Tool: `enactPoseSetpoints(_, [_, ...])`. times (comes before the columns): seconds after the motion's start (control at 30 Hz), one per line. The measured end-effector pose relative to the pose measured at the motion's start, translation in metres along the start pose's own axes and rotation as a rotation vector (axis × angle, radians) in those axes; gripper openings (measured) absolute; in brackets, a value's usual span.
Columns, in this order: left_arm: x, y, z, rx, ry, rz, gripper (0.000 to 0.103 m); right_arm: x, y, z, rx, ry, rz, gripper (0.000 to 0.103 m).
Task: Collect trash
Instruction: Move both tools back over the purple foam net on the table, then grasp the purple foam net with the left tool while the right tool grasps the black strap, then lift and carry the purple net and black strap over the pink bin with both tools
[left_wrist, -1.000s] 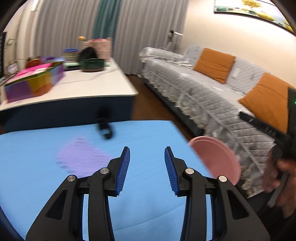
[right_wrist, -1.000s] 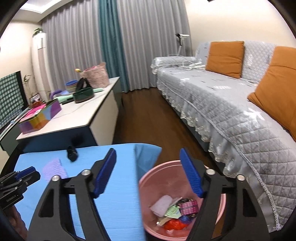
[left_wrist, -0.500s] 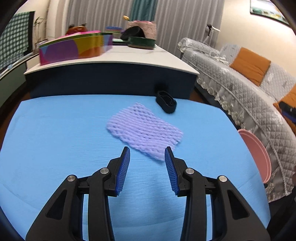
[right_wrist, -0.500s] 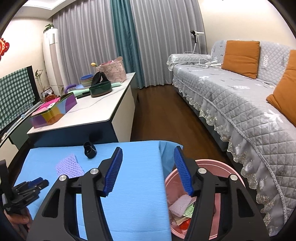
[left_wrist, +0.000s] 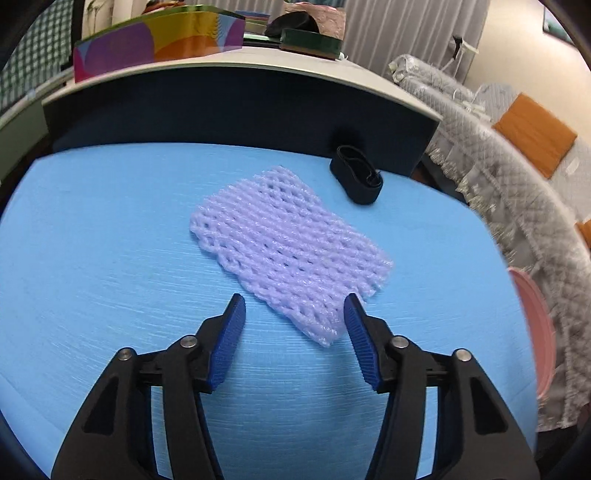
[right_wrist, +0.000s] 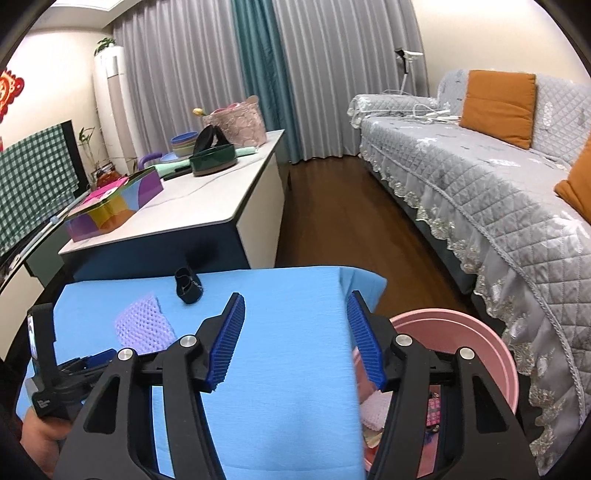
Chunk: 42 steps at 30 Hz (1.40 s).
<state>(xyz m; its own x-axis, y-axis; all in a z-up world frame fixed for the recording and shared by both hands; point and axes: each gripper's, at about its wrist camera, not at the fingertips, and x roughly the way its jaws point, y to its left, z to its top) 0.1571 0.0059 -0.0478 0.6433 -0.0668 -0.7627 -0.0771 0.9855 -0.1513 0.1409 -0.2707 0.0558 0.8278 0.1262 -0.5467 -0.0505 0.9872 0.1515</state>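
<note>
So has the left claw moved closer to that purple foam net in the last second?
Yes. The left claw has come forward over the blue cloth; the purple foam net now reaches between its tips.

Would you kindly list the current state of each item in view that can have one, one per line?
left hand-held gripper: open, empty, near corner of the net between its fingers.
right hand-held gripper: open, empty, over the table edge.
purple foam net: lying flat on the blue table, not gripped.
black band: resting on the table, untouched.
pink bin: uncovered, trash inside.
</note>
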Motion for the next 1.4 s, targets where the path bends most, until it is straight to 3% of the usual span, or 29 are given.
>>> enactPoseSetpoints(0.07, [0.002,0.004,0.001,-0.008,0.008,-0.008,0.024,0.009,0.010,0.000,-0.017,0.007,0.017,0.058])
enactPoseSetpoints(0.2, [0.000,0.015,0.008,-0.012,-0.017,0.023,0.009,0.027,0.032,-0.001,-0.064,0.027,0.051,0.058])
enactPoseSetpoints(0.4, [-0.003,0.042,0.018,-0.051,-0.055,0.091,0.005,0.062,0.067,-0.004,-0.104,0.069,0.117,0.059])
enactPoseSetpoints(0.6, [-0.001,0.053,0.022,-0.061,-0.060,0.108,0.005,0.103,0.106,-0.003,-0.149,0.120,0.165,0.061])
enactPoseSetpoints(0.8, [0.001,0.059,0.020,-0.064,-0.051,0.097,0.005,0.153,0.139,-0.008,-0.205,0.206,0.159,0.070])
enactPoseSetpoints(1.07, [0.004,0.058,0.022,-0.053,-0.052,0.090,0.005,0.195,0.157,-0.004,-0.222,0.267,0.098,0.070])
enactPoseSetpoints(1.17, [0.003,0.058,0.022,-0.051,-0.052,0.088,0.005,0.202,0.158,-0.005,-0.227,0.281,0.082,0.049])
enactPoseSetpoints(1.23, [0.003,0.057,0.022,-0.054,-0.051,0.086,0.005,0.203,0.157,-0.005,-0.218,0.294,0.101,0.022])
enactPoseSetpoints(1.4, [-0.001,0.056,0.023,-0.056,-0.057,0.081,0.005,0.183,0.156,-0.004,-0.222,0.272,0.120,0.013])
